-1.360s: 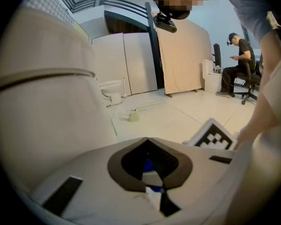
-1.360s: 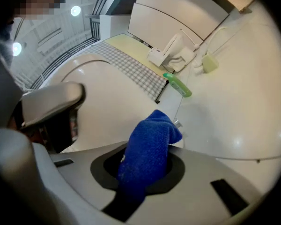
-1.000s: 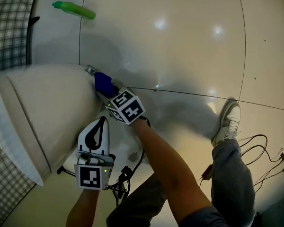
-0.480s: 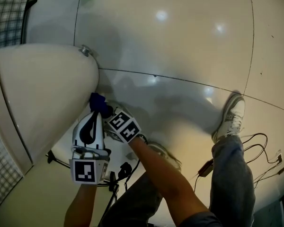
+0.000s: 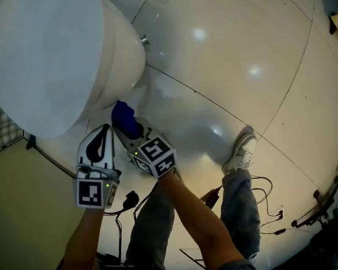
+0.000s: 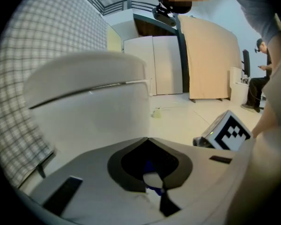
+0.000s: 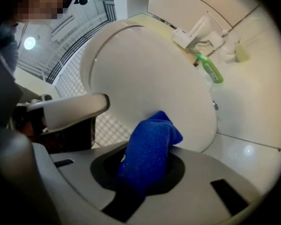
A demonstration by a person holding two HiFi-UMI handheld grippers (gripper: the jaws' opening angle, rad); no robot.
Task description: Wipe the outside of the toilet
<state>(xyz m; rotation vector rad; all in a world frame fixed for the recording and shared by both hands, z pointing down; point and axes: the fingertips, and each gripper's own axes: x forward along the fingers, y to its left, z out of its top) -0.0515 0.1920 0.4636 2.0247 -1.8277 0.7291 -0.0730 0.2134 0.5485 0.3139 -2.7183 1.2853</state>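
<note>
The white toilet [image 5: 56, 49] fills the upper left of the head view. My right gripper [image 5: 128, 129] is shut on a blue cloth [image 5: 124, 118], and the cloth presses against the toilet's lower outside wall near the floor. In the right gripper view the blue cloth [image 7: 150, 149] bulges out of the jaws and touches the toilet [image 7: 150, 69]. My left gripper [image 5: 105, 130] hangs just left of the cloth, shut with nothing in it, its tip close to the bowl. The left gripper view has the toilet [image 6: 89, 102] right ahead of the left gripper [image 6: 147, 139].
A green bottle [image 7: 210, 68] lies on the glossy tiled floor [image 5: 225, 66] beyond the toilet. A floor bolt [image 5: 145, 40] sits at the toilet's base. The person's shoe [image 5: 239, 151] and loose cables [image 5: 270, 198] lie to the right. A checked surface [image 5: 0, 131] is at the left.
The right gripper has slid the blue cloth from the base near the bolt back along the toilet's side. The left gripper has stayed beside it. The head view has swung.
</note>
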